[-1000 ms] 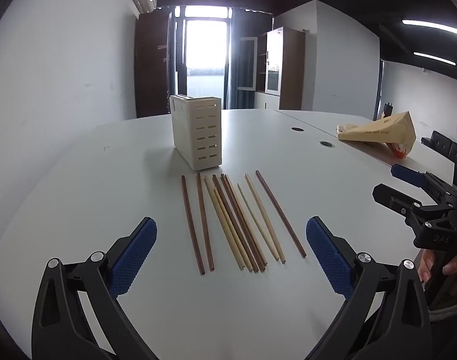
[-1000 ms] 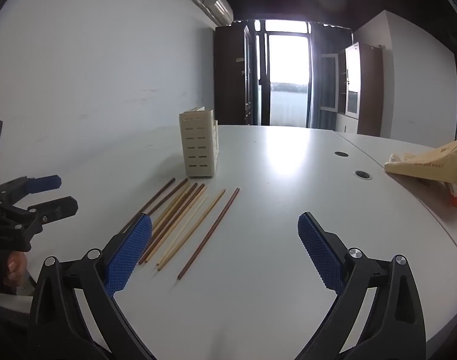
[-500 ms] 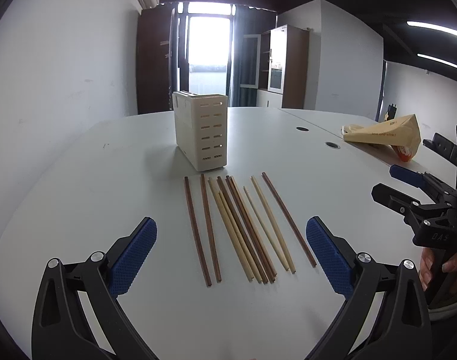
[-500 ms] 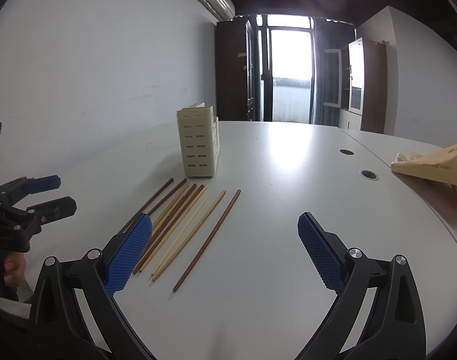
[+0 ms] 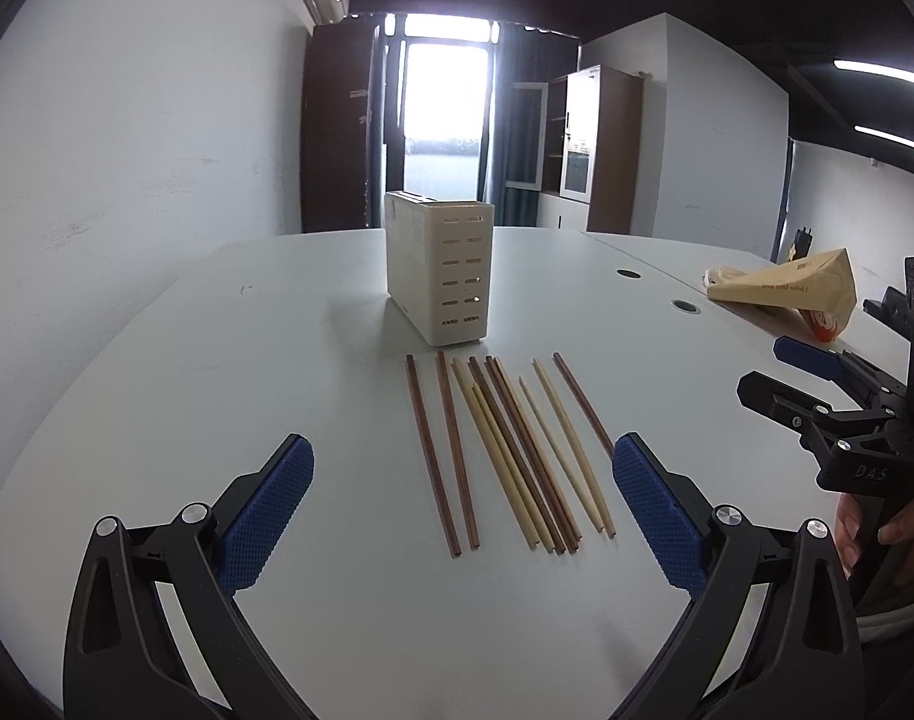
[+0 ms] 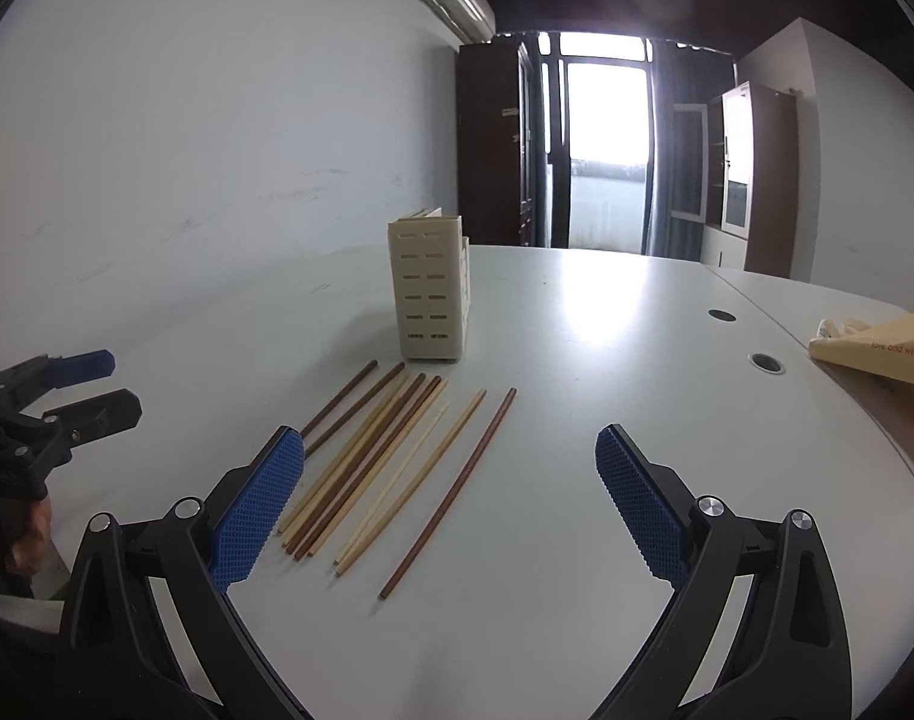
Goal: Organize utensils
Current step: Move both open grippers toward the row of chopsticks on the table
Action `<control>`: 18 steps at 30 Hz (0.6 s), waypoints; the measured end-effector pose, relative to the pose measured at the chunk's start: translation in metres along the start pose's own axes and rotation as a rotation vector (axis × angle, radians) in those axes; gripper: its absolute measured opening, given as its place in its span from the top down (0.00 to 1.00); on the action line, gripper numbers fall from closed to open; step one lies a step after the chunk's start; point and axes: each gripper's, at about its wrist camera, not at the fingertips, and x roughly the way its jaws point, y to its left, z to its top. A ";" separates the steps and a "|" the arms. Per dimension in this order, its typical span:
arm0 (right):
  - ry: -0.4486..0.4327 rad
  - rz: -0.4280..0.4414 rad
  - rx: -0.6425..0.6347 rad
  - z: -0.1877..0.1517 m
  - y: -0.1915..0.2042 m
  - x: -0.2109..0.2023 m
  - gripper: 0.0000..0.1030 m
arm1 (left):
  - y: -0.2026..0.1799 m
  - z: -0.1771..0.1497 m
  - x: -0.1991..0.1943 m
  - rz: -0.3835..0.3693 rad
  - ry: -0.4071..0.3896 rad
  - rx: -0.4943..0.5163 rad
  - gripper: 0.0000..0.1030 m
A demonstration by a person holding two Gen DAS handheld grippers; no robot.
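Note:
Several chopsticks, some dark brown and some pale, lie side by side on the white table. Behind them stands a cream slotted utensil holder, upright. My left gripper hovers open just in front of the chopsticks' near ends, nothing between its blue pads. My right gripper is open too, low over the near ends, empty. Each gripper also shows in the other's view, the right gripper at the right edge and the left gripper at the left edge.
A tan paper bag lies at the table's right. Two round cable holes sit in the tabletop. A person's hand holds the right gripper's handle. A white wall runs along the left.
Both grippers have moved forward, closer to the chopsticks and the holder, which look larger. Both stay open. The chopsticks have not moved.

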 end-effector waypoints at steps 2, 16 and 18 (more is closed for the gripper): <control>0.001 0.005 -0.008 0.001 0.001 0.004 0.04 | 0.001 0.001 0.000 0.003 -0.002 -0.011 0.06; 0.022 -0.008 0.003 0.004 -0.001 0.021 0.04 | 0.004 0.008 0.020 -0.032 0.013 -0.022 0.06; 0.024 -0.014 0.009 0.002 -0.001 0.024 0.04 | 0.004 0.008 0.023 -0.030 0.016 -0.018 0.06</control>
